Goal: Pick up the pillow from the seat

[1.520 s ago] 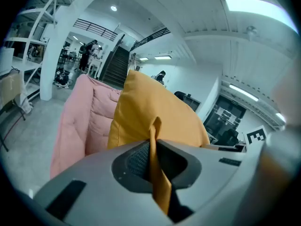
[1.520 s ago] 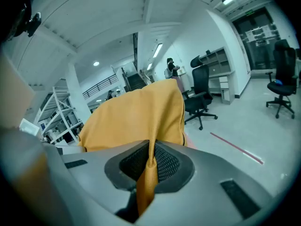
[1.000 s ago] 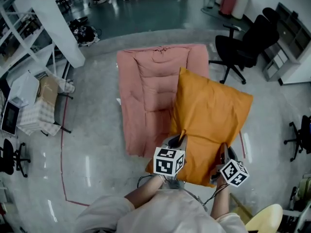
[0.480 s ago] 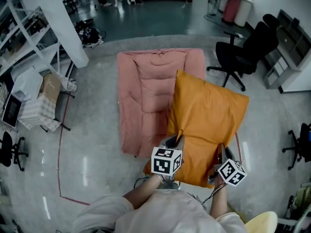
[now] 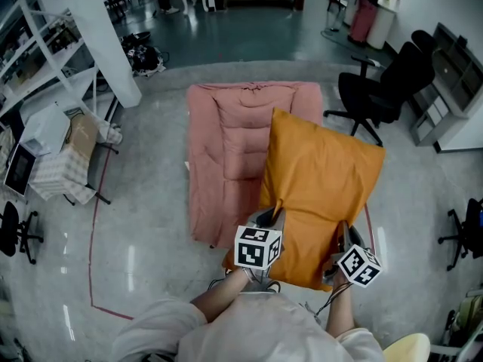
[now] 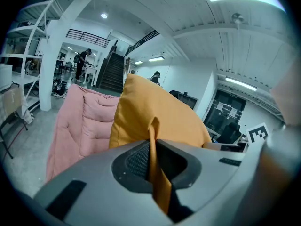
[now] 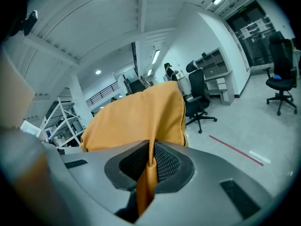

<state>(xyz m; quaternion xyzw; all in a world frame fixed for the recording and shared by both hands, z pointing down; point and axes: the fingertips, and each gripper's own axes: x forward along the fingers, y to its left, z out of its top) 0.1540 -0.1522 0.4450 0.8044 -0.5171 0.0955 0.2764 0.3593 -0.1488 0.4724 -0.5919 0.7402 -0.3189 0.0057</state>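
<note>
A big orange pillow (image 5: 321, 187) hangs lifted, its far end over the right part of the pink padded seat (image 5: 226, 157) on the floor. My left gripper (image 5: 273, 219) is shut on the pillow's near left edge, with a fold of orange cloth (image 6: 154, 164) pinched between its pads. My right gripper (image 5: 344, 234) is shut on the near right edge, and orange cloth (image 7: 149, 173) is squeezed between its pads. In the left gripper view the pillow (image 6: 150, 114) rises ahead, with the pink seat (image 6: 80, 126) to its left. In the right gripper view the pillow (image 7: 136, 114) fills the middle.
A black office chair (image 5: 385, 89) stands at the seat's far right. A white pillar (image 5: 94, 36) and shelving (image 5: 38, 59) stand at the left, with a box on a small stand (image 5: 68, 153). Red tape (image 5: 94, 225) marks the floor. Another chair (image 5: 468, 221) is at the right edge.
The view has shifted slightly, so the seat and pillow sit a little lower and to the right in the frame. Both grippers keep their hold on the pillow.
</note>
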